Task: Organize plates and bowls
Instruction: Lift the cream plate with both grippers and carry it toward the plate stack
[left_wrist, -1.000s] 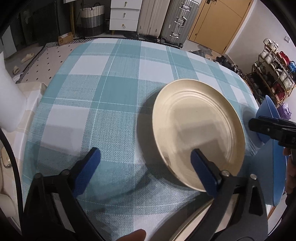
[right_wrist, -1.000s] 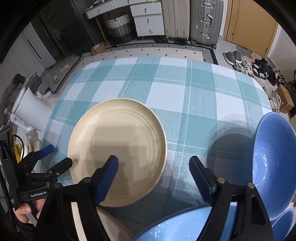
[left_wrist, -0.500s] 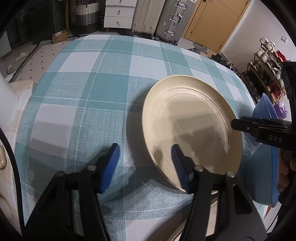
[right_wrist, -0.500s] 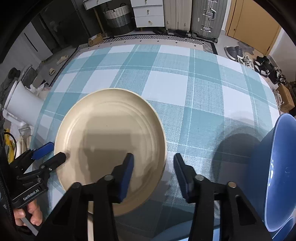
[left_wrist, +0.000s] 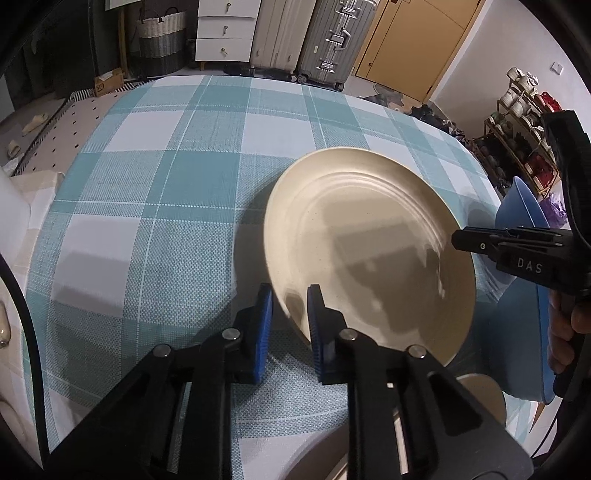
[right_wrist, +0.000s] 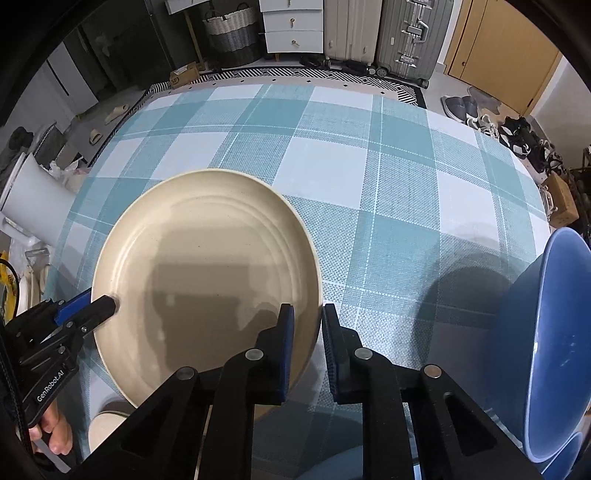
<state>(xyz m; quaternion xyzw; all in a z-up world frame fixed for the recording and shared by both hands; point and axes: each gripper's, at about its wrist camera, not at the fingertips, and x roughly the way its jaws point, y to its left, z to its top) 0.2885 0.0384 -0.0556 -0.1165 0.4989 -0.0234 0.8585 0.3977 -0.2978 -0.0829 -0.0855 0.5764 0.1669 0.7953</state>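
On the checked tabletop (left_wrist: 155, 192), in the left wrist view, the cream plate (left_wrist: 369, 254) sat tilted, its near rim raised off the cloth. The left hand-held gripper (left_wrist: 290, 295) straddled that near-left rim, one blue pad under it and one over it; the jaws were closing on it, the gap narrow, the pads at the edge. At the plate's far right edge the right hand-held gripper (left_wrist: 461, 240) reached in, a hand (left_wrist: 569, 332) behind it. A blue bowl (left_wrist: 524, 221) stood just past it, and a second cream dish (left_wrist: 476, 391) lay under the plate's near side.

In the right wrist view, the plate (right_wrist: 207, 266) filled the left half of the tabletop (right_wrist: 369, 166). The right hand-held gripper (right_wrist: 308, 321) was drawn in tight on the plate's right rim, a pad on each face. The left hand-held gripper (right_wrist: 107, 304) pinched the opposite rim. The blue bowl (right_wrist: 546, 332) leaned at the right edge, well apart from the plate.
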